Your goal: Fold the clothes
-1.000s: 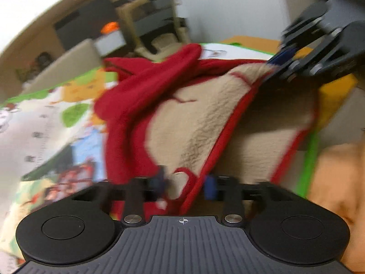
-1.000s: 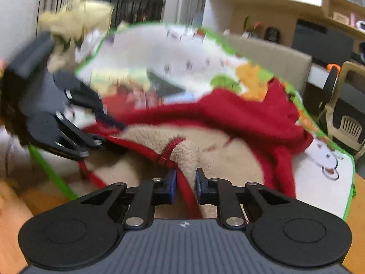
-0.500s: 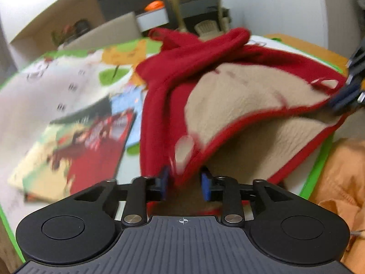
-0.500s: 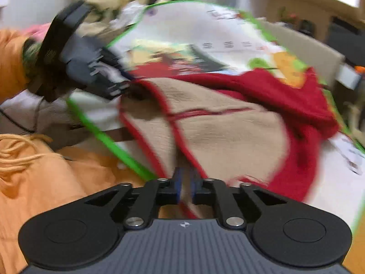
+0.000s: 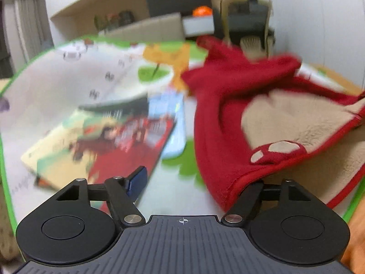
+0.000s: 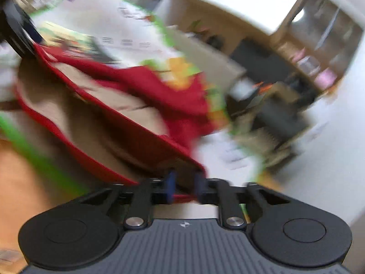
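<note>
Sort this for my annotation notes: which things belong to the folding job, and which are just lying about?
Job:
red fleece garment
left gripper, open
right gripper, on the garment's hem
play mat

Lying about:
picture book
orange cloth
chair

Right-wrist view smears badly; the red garment (image 6: 141,96) is a blur. Garment (image 5: 262,123) covers the left gripper's (image 5: 196,182) right finger and runs off-frame.
</note>
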Action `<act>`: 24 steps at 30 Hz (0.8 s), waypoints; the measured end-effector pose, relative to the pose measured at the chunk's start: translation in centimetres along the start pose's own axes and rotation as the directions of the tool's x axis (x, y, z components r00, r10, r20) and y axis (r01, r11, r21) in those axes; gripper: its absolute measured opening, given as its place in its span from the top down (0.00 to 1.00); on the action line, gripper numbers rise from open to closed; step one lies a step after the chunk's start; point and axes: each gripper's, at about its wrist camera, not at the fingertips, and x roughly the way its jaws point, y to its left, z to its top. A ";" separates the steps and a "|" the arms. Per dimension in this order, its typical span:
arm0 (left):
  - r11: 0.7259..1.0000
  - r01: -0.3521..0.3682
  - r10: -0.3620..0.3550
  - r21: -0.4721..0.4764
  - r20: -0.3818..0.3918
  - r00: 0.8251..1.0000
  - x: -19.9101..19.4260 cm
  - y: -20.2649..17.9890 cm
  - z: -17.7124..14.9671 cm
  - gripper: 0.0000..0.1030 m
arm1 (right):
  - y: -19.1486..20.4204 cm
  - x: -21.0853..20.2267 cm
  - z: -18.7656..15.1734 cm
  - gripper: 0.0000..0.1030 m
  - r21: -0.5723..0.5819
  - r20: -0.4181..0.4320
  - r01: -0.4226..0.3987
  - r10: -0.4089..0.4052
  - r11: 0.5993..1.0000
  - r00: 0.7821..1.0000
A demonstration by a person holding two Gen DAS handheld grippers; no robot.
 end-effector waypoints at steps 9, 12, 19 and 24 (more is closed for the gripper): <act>0.982 0.166 -0.157 0.094 -0.097 0.983 -2.8 -2.8 -1.6 0.18 | -3.8 -3.6 -4.1 0.57 0.135 -0.092 -0.316 0.329 0.939 0.940; 0.963 0.256 -0.245 0.085 -0.127 0.961 -4.1 -2.6 -2.3 0.14 | -4.9 -4.6 -4.6 0.55 0.217 -0.038 -0.389 0.406 0.895 0.913; 0.910 0.414 -0.415 0.020 0.028 0.910 -4.2 -3.7 4.6 0.08 | -9.2 2.9 1.4 0.46 0.417 0.093 -0.459 0.465 0.785 0.880; 0.874 0.468 -0.463 -0.135 0.066 0.884 1.2 -4.4 10.3 0.08 | -11.2 9.0 5.3 0.44 0.427 0.125 -0.488 0.485 0.761 0.866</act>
